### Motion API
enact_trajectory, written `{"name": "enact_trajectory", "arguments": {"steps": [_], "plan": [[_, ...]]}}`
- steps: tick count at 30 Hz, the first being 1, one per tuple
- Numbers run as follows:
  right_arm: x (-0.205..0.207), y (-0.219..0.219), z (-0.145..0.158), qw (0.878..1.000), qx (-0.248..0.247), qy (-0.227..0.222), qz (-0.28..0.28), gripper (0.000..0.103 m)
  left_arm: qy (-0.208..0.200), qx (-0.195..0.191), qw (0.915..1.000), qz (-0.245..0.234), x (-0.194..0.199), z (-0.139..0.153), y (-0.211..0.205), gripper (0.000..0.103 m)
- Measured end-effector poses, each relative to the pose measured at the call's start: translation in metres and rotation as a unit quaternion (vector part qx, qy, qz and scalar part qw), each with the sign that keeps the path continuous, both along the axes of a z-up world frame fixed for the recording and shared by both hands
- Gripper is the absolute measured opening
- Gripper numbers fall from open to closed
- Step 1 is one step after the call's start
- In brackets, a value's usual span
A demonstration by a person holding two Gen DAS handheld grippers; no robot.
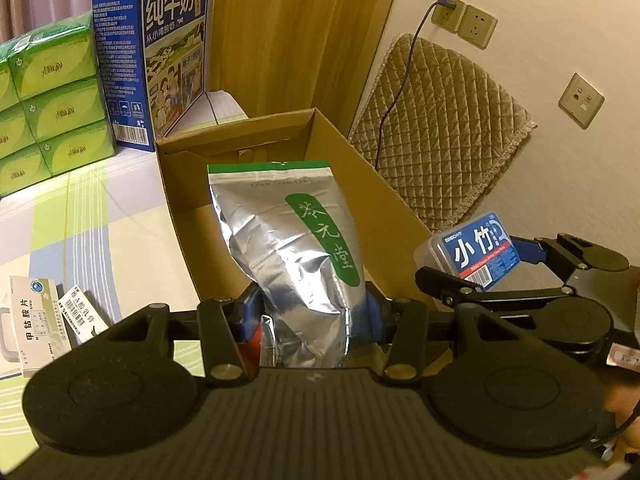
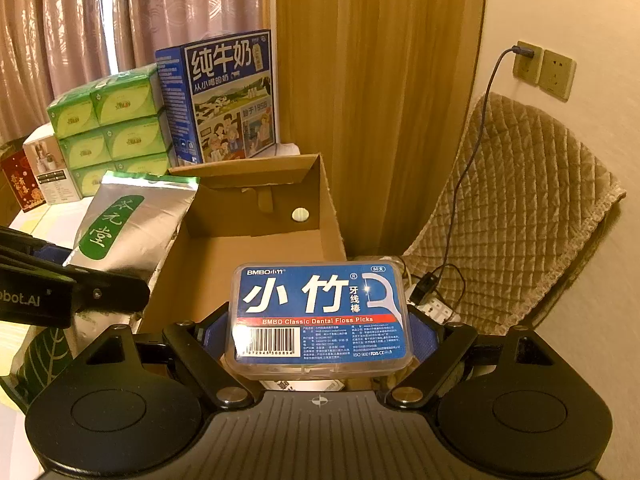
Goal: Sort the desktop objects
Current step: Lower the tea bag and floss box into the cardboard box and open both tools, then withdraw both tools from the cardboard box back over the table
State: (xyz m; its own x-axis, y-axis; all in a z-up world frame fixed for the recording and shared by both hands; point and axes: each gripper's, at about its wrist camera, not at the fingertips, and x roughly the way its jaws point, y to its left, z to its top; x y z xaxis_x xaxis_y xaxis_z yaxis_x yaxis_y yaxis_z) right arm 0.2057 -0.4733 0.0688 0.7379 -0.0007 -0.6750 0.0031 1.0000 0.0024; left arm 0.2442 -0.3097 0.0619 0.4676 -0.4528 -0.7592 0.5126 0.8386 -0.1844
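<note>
The left gripper (image 1: 312,312) pinches a silver pouch (image 1: 292,248) by its lower part, its blue pads pressed into the foil on both sides, so the pouch stands upright in the middle of the left wrist view with its sealed top leaning toward the open box (image 1: 360,176) behind it. Gripping low keeps the bulk ahead of the fingers, which looks meant to let the pouch go into the box top first. At the right edge of that view the right gripper (image 1: 492,264) carries a floss case (image 1: 476,252) just beside the box's right wall. In the right wrist view the right gripper (image 2: 320,340) clamps the floss case (image 2: 320,316) across its short sides, label up and level, low in the centre of the frame, with the box (image 2: 256,248) directly beyond it; held flat like this, the case could probably be set down inside without tipping. The pouch (image 2: 128,224) shows at middle left, over the box's left wall. The box floor looks bare apart from a small white disc (image 2: 300,214) on its far wall. Medicine packets (image 1: 40,316) lie on the cloth at lower left, apparently not yet sorted.
</note>
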Motion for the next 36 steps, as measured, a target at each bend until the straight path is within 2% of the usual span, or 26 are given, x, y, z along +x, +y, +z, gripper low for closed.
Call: {"name": "enact_trajectory", "arguments": {"steps": [10,26,33,36], "plan": [[0.000,0.000,-0.003,1.000,0.000,0.006,-0.003,0.083,0.001,-0.017,0.9995,0.026,0.007,-0.004,0.013,0.048],[-0.001,0.017,-0.004,1.000,0.022,0.009,0.009,0.083,-0.013,-0.006,0.9989,0.045,-0.004,0.001,0.045,0.050],[0.006,0.013,-0.007,0.997,0.071,0.011,0.024,0.084,-0.014,-0.006,0.9985,0.053,-0.006,0.000,0.055,0.053],[0.003,0.010,-0.006,0.997,0.073,0.003,0.019,0.085,-0.017,-0.004,0.9983,0.056,-0.008,0.000,0.060,0.059]]}}
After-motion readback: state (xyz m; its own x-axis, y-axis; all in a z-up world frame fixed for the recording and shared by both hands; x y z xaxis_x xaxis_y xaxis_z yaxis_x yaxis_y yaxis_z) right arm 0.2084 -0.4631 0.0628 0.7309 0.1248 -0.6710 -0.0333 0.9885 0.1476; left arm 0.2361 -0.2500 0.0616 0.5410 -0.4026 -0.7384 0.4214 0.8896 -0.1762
